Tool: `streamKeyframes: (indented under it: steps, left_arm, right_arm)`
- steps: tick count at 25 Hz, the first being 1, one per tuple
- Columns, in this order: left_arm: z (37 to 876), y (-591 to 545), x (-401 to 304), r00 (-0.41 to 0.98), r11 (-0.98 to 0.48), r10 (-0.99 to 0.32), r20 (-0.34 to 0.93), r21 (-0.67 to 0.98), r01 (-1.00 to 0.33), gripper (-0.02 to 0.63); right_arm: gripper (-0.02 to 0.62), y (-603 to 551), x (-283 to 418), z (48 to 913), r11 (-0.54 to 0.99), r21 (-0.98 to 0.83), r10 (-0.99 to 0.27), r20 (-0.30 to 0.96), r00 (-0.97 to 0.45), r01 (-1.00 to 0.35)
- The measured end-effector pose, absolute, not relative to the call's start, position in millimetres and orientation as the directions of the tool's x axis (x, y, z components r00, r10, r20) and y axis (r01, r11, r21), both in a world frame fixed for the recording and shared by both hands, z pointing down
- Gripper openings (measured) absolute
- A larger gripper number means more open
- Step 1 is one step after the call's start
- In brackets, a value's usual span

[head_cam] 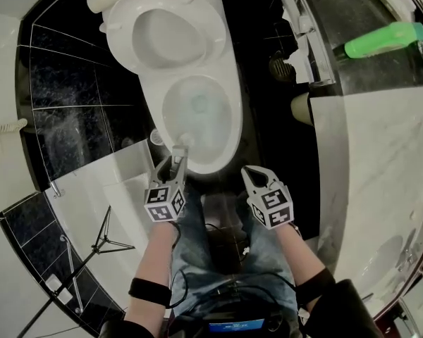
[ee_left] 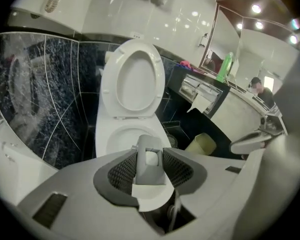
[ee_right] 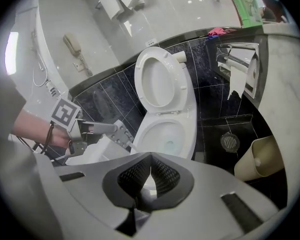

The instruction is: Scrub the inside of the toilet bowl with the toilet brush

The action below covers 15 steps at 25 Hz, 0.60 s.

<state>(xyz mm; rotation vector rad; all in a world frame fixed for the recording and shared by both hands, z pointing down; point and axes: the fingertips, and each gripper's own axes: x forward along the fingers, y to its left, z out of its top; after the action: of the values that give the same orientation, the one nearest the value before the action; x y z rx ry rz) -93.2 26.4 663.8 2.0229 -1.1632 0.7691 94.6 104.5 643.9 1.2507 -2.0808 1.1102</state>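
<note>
The white toilet stands with lid and seat raised, a little water in its bowl. My left gripper hovers at the bowl's near left rim. It is shut on the grey-white handle of the toilet brush, which stands upright between the pads. The brush's far end pokes past the fingertips over the rim; its bristles are hidden. My right gripper hangs to the right, just short of the bowl's front edge, fingertips touching and nothing between them. The left gripper also appears in the right gripper view.
A white ledge lies left of the toilet, with a small round holder by the bowl. A beige bin and floor drain sit to the right, below a paper holder. A marble counter carries a green bottle.
</note>
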Motion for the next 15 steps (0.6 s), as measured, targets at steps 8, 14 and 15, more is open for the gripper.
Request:
streamKeyframes:
  steps: [8, 14, 15]
  left_arm:
    - [669.7, 57.3, -40.5, 0.472, -0.423, -0.455, 0.755, 0.283, -0.861, 0.173]
    - [648.1, 50.7, -4.0, 0.502, -0.46, -0.453, 0.737, 0.289, -0.839, 0.173]
    - [641.7, 49.5, 0.8, 0.505, -0.465, -0.454, 0.733, 0.289, -0.837, 0.173]
  right_arm:
    - [0.003, 125.1, 128.8, 636.9, 0.236, -0.386, -0.517, 0.727, -0.452, -0.892]
    - [0.003, 129.2, 152.3, 622.6, 0.222, -0.374, -0.544, 0.719, -0.433, -0.9]
    - [0.003, 128.9, 155.5, 619.0, 0.222, -0.371, -0.549, 0.717, -0.431, -0.901]
